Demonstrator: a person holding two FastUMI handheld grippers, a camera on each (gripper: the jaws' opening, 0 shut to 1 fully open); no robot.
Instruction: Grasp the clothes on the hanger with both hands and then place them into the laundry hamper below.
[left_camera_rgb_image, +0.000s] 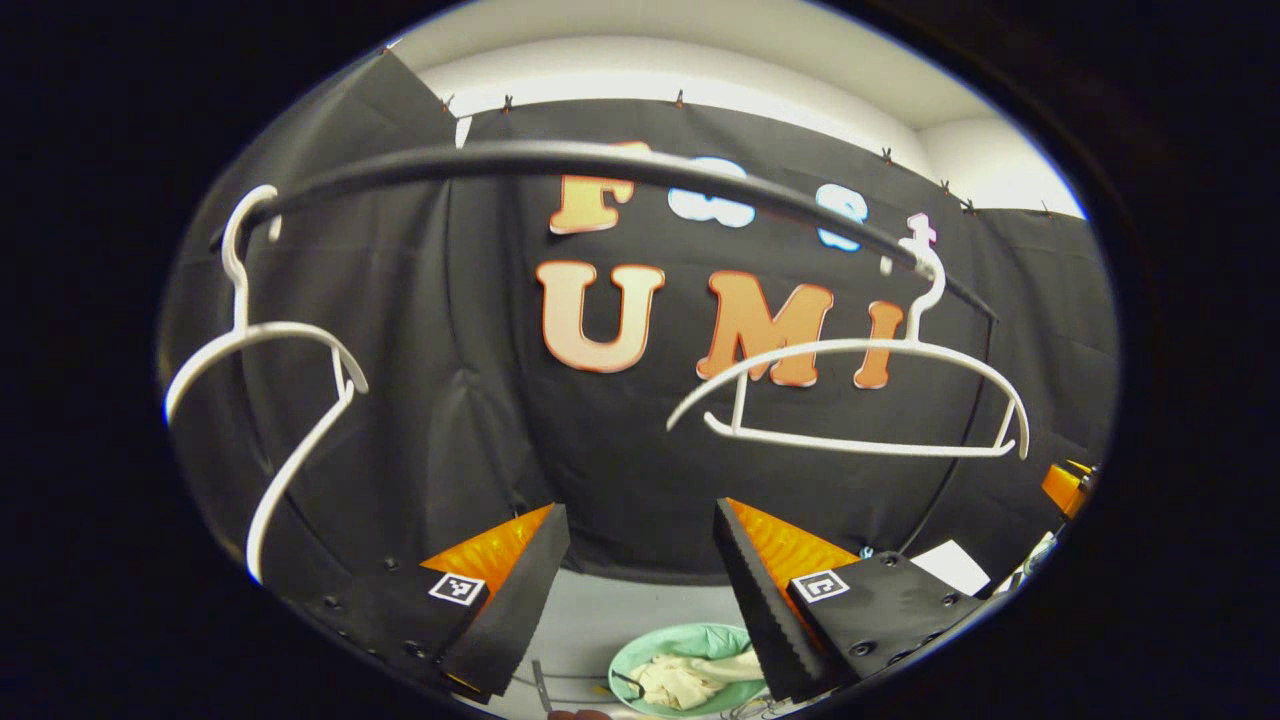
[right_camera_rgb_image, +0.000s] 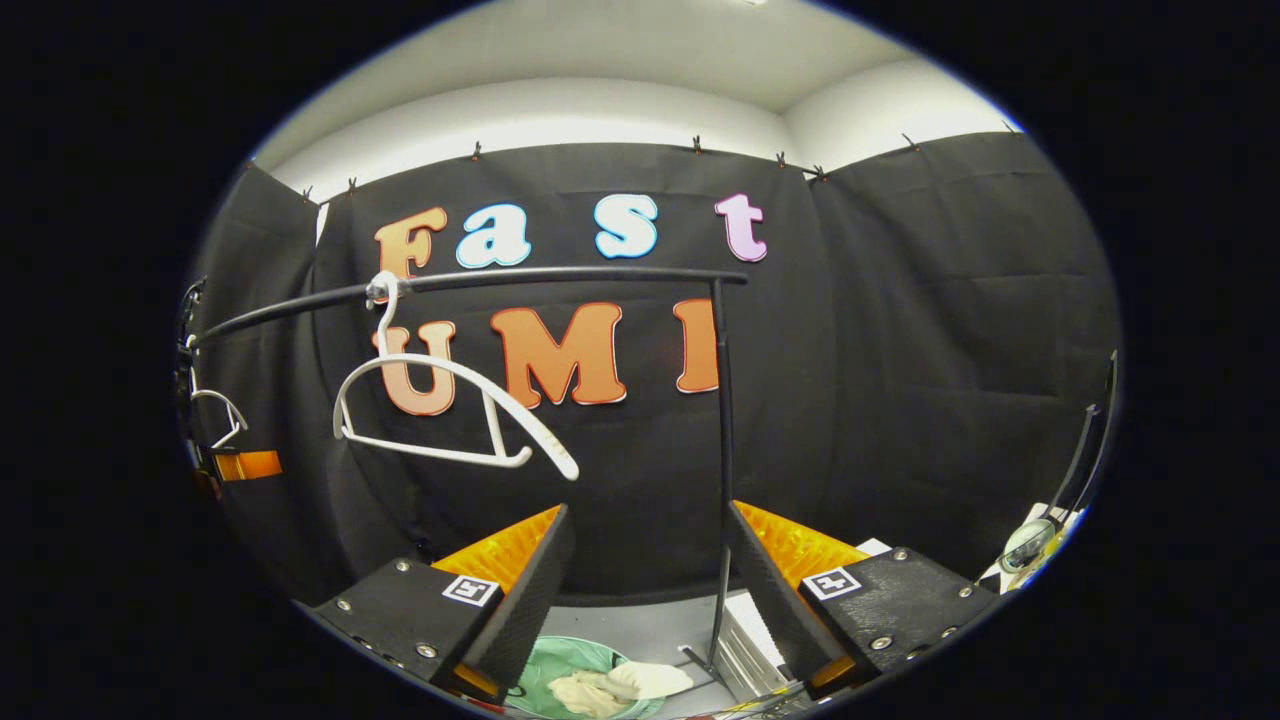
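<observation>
The left tongs (left_camera_rgb_image: 640, 590) stand apart with nothing between them, and so do the right tongs (right_camera_rgb_image: 650, 590). Below both sits the green hamper (left_camera_rgb_image: 690, 640) on the floor, pale clothes (left_camera_rgb_image: 685, 680) lying inside it. Higher up, a black rail (right_camera_rgb_image: 500, 280) carries two bare white hangers — one (left_camera_rgb_image: 850, 400) near its post, another (left_camera_rgb_image: 270, 380) farther along.

A black rail (right_camera_rgb_image: 480, 281) stands on a black upright pole (right_camera_rgb_image: 722, 440) against the black cloth wall (right_camera_rgb_image: 950, 350).
</observation>
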